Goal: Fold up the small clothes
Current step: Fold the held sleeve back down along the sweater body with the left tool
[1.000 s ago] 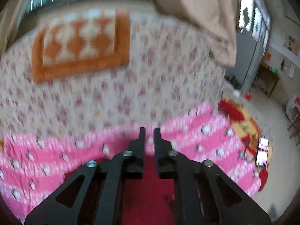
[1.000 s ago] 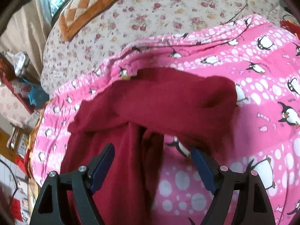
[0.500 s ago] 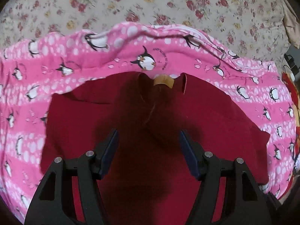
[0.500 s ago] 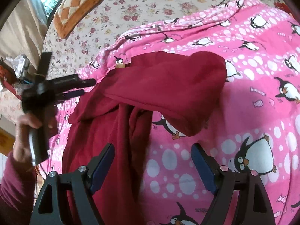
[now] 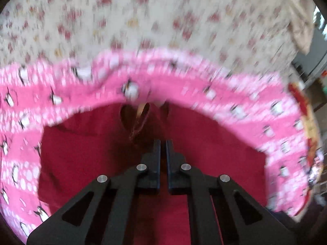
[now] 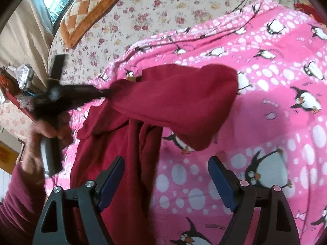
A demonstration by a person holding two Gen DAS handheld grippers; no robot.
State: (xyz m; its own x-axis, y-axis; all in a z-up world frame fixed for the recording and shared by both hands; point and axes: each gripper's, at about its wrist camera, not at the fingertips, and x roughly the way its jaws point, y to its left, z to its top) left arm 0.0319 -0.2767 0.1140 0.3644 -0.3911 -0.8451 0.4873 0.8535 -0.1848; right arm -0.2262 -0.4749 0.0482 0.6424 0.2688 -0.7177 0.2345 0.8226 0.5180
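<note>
Left wrist view, blurred: left claw [image 5: 161, 145] clenched on a fold of the maroon garment [image 5: 92, 143], near its collar, on the pink penguin blanket [image 5: 184, 85]. Right wrist view: right claw [image 6: 165, 175] released, above the garment's lower part; a hand [image 6: 43, 130] grips the left claw's handle.

Left tongs [image 6: 106, 91] pinching maroon garment [image 6: 173, 100], right tongs [image 6: 165, 175] open

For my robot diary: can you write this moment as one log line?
left gripper: shut on red garment | right gripper: open, empty | pink blanket: underneath
</note>
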